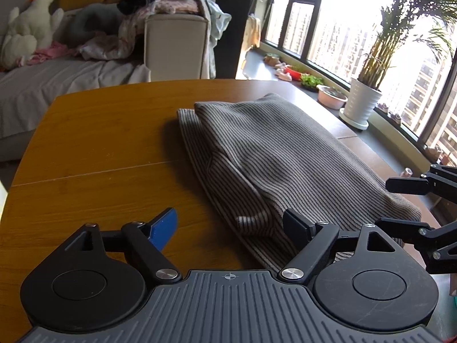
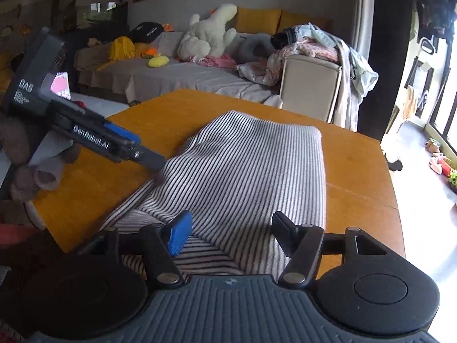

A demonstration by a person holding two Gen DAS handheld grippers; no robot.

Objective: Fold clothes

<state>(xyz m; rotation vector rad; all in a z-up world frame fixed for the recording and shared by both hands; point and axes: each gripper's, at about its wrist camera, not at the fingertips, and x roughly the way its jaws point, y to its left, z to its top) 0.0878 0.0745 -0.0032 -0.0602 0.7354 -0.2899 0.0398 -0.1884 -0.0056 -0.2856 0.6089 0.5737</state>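
Note:
A striped grey-brown garment (image 1: 280,160) lies folded in layers on the wooden table (image 1: 100,148). My left gripper (image 1: 231,231) is open and empty, its fingers straddling the garment's near corner just above the table. My right gripper (image 2: 231,234) is open and empty over the garment's (image 2: 242,171) near edge. The right gripper's fingers (image 1: 411,185) show at the right edge of the left wrist view. The left gripper (image 2: 148,158) shows at the left of the right wrist view, its tip at the garment's left edge.
A sofa (image 2: 177,77) with plush toys and a heap of clothes (image 2: 311,45) stands beyond the table. A window sill with a potted plant (image 1: 365,97) and small bowls runs along the right. The table's bare wood (image 2: 357,177) lies right of the garment.

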